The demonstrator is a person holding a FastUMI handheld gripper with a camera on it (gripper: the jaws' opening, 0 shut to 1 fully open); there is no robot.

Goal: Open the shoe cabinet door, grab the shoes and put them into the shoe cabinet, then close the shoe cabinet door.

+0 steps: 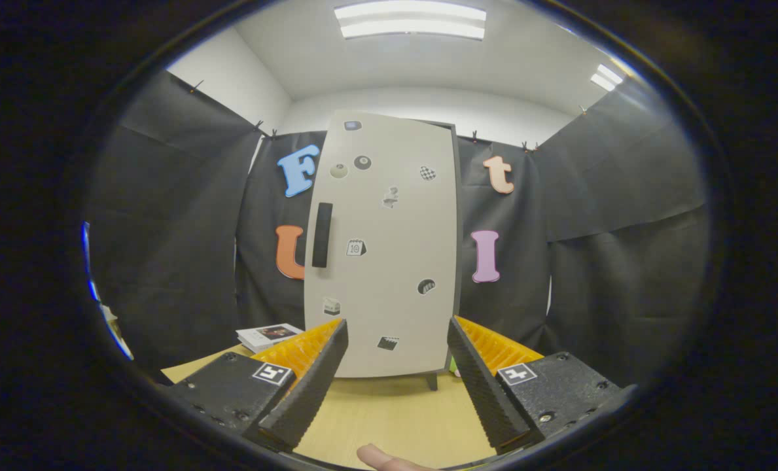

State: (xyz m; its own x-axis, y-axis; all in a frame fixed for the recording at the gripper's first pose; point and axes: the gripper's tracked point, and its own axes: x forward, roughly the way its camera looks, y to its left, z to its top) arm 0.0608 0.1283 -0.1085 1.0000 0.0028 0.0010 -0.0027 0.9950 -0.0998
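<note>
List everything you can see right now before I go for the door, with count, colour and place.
shoe cabinet: one, light grey, door shut, beyond the fingers on the table
door handle: one, black, upright bar by the door's left edge
stickers: several, mostly black and white, scattered over the door
books: small stack, white, left of the cabinet
table: one, light wood
fingertip: one, below the fingers
gripper: one, open, holding nothing
</note>
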